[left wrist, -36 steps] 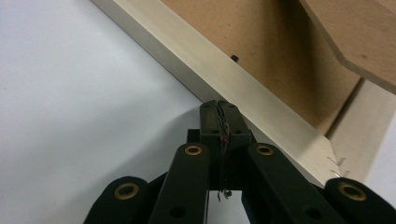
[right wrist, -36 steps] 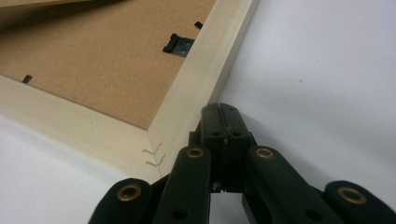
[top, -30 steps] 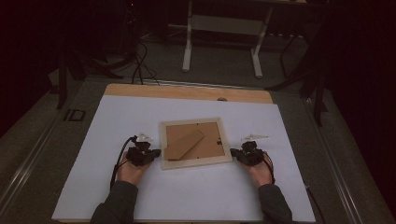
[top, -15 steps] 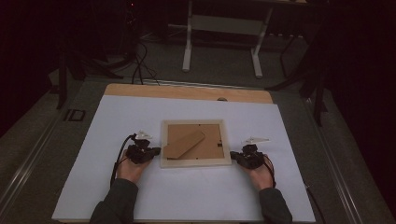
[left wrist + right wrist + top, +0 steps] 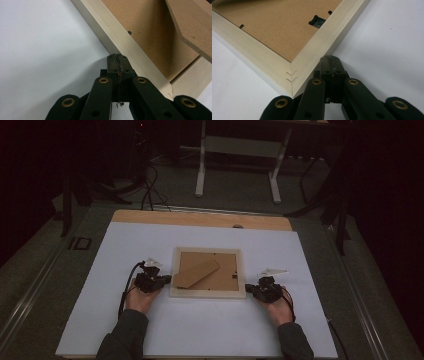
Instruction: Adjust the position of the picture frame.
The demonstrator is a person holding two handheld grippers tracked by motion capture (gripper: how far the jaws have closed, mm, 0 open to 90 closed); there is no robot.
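Shut tool (image 5: 329, 60) tip against frame (image 5: 317, 47) corner edge.

frame (image 5: 207, 292): pale cream wood | backing board (image 5: 222, 270): plain brown (its stand too) | clip (image 5: 316, 20): black | table cover (image 5: 200, 330): white | grippers (image 5: 167, 280) (image 5: 249, 291): black, brass-coloured rivets

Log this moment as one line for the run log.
picture frame face-down on white sheet | left hand-held gripper shut, at its left edge | right hand-held gripper shut, at near-right corner
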